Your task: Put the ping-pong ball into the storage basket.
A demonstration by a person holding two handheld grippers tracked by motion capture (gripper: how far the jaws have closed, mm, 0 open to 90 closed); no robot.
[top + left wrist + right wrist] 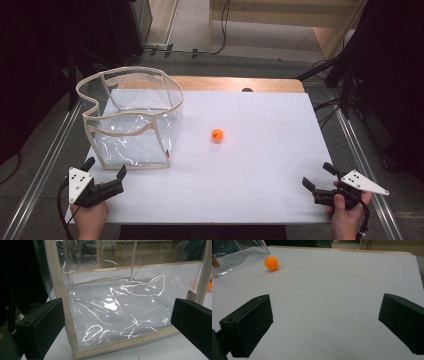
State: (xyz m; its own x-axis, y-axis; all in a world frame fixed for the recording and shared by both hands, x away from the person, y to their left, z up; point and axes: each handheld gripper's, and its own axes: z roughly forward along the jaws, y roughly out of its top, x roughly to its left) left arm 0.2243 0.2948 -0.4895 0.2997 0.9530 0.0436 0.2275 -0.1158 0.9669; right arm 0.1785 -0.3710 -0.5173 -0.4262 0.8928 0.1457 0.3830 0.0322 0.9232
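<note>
Jaws apart on left gripper [106, 169] and right gripper [316, 176]; small orange ball [217, 135] right of clear beige-trimmed plastic bag [131, 117].

A plain orange ball [217, 135] is seen well ahead of the black right claw [317, 177], on the white table [260, 150]. A clear plastic bag [132, 117], edged in beige trim, is seen just ahead of the black left claw [104, 168]. White plates with black dots are carried on both claws.
</note>
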